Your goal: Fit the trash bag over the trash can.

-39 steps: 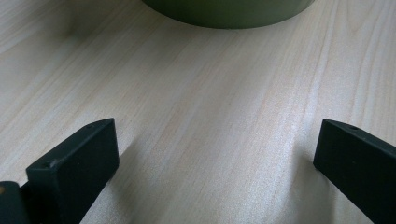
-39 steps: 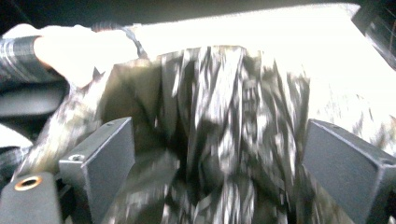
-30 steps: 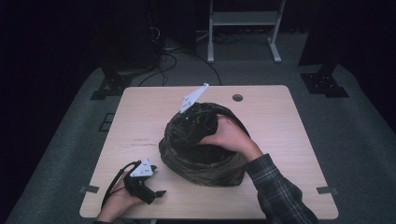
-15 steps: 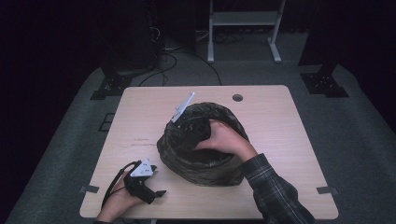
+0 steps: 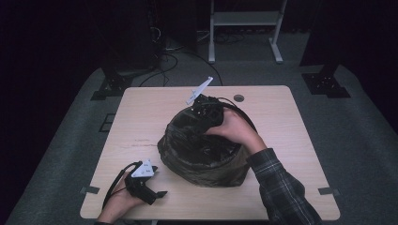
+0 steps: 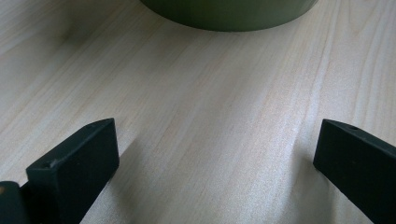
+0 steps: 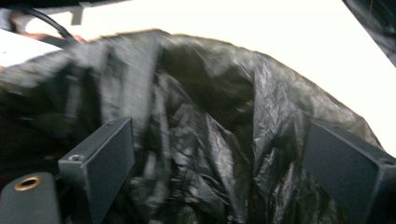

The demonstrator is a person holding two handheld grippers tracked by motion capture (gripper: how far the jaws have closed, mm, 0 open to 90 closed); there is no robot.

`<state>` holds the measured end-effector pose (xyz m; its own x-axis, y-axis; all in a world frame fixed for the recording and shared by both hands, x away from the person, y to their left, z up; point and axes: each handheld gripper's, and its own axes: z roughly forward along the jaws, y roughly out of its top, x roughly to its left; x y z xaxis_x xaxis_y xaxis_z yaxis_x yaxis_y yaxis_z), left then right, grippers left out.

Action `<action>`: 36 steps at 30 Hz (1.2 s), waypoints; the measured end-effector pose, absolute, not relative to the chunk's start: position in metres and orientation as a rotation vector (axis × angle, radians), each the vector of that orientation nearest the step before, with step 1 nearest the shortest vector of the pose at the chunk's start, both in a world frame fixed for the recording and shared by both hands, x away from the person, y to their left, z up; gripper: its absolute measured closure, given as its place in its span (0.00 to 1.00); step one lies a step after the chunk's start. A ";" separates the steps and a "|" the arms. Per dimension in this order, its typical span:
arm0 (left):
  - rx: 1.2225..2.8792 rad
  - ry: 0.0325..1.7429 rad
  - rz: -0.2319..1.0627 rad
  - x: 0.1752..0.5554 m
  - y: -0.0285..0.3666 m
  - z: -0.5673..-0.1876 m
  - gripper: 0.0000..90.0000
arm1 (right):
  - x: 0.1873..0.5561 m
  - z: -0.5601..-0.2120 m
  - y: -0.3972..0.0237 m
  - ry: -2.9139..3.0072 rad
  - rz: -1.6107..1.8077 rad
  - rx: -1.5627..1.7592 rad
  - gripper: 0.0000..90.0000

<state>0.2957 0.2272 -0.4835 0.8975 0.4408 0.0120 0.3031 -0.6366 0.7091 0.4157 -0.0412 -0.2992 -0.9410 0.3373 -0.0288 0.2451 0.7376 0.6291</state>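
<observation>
Lining the round olive-green bin (image 5: 213, 171) near the counter's (image 5: 141, 112) middle, I hold my right claw (image 7: 219, 158) spread over the crinkled black plastic bag (image 5: 197, 140). It looks light, limp and slippery, so I'd pinch a fold at the rim. My left claw (image 6: 215, 158) rests spread near the front-left corner. No readable writing.

High view looks down over the counter (image 5: 141, 122); left gripper view skims it closely; right faces the bag (image 7: 210, 140).
</observation>
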 end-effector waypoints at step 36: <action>2.306 0.528 0.237 0.296 0.227 -0.483 0.00 | 0.396 -0.276 -0.073 2.752 1.197 0.471 0.10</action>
<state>0.2958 0.2271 -0.4835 0.8978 0.4401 0.0126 0.3023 -0.6371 0.7090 0.3962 -0.0733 -0.2758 -0.9467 0.3210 0.0276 0.2391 0.6425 0.7281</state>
